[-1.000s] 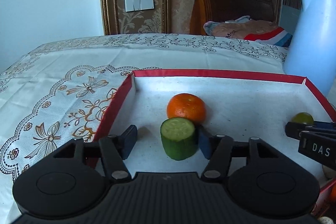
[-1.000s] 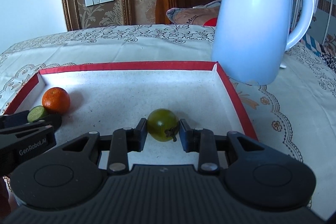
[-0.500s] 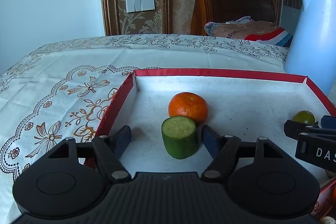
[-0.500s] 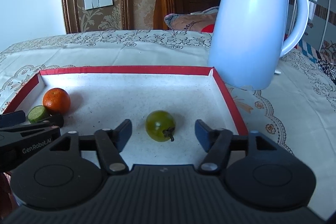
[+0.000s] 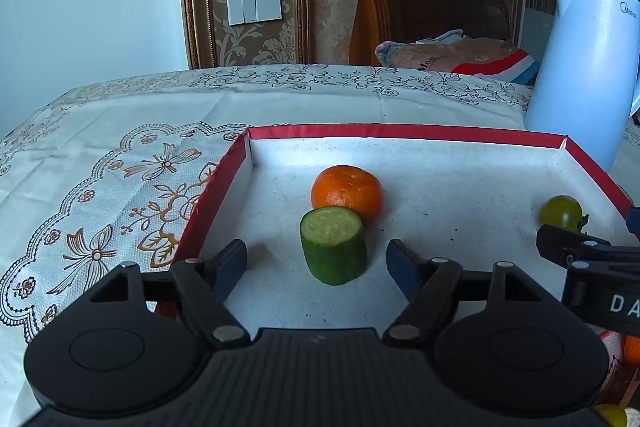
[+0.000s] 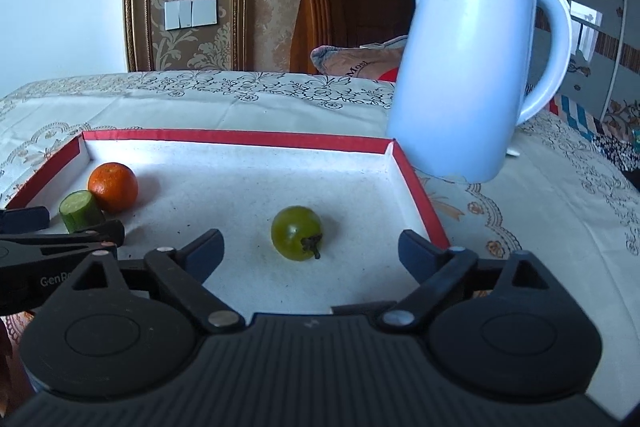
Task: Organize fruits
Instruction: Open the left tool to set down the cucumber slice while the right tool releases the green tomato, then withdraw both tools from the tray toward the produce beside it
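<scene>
Tray (image 5: 400, 133) with red rim is set on the clothed table (image 5: 120, 131), beside a white kettle (image 6: 476, 67). Orange (image 5: 346, 191) and cucumber piece (image 5: 333, 251) are touching at tray left; green tomato (image 6: 296, 233) is apart, likely sorted by kind. Left gripper (image 5: 316, 263) fingers are opening around the cucumber, released; right gripper (image 6: 310, 251) fingers are opening, tomato let go.

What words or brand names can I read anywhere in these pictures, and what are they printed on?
"Midea": on the kettle, near its top.
"Most": on the pillow behind the table; cut off in the right view.
"GenR", cut off: on the left gripper, seen from the right camera.
"DA", cut off: on the right gripper, seen from the left camera.
Nothing readable on the tray, the fruit or the wall switches.
</scene>
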Demonstrator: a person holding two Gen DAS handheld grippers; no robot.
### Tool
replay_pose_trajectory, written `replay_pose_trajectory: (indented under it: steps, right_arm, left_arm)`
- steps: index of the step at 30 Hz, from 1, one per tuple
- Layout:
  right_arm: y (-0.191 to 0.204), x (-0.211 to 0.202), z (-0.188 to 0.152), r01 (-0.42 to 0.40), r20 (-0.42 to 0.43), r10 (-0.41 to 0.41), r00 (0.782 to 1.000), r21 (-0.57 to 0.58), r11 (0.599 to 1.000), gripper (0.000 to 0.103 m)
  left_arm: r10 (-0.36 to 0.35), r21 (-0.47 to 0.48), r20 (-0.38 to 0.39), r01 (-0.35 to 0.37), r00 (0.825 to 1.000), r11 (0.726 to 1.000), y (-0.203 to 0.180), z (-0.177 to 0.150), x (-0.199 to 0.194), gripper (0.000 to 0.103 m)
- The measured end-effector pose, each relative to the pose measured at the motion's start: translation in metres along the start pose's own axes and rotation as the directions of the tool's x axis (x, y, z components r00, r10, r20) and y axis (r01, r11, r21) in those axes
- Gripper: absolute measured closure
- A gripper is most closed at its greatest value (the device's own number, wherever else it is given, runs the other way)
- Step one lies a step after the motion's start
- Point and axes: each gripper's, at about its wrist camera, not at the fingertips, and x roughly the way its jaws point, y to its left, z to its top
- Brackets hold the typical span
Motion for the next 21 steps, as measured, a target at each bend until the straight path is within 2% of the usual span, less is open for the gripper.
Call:
replay_pose_trajectory:
  steps: [17, 21]
  right_arm:
    - [-0.016, -0.02, -0.011, -0.045, 0.037, 0.042, 0.998, 0.094, 0.995, 0.003]
    - [-0.017, -0.026, -0.014, -0.056, 0.046, 0.052, 0.998, 0.096, 0.994, 0.003]
  left_arm:
    - [-0.001, 0.006, 0.014, 0.001, 1.0, 1.0, 0.007, -0.01, -0.018, 0.026]
    - [-0.009, -0.002, 0.041, 0.009, 0.999, 1.0, 0.011, -0.014, -0.03, 0.026]
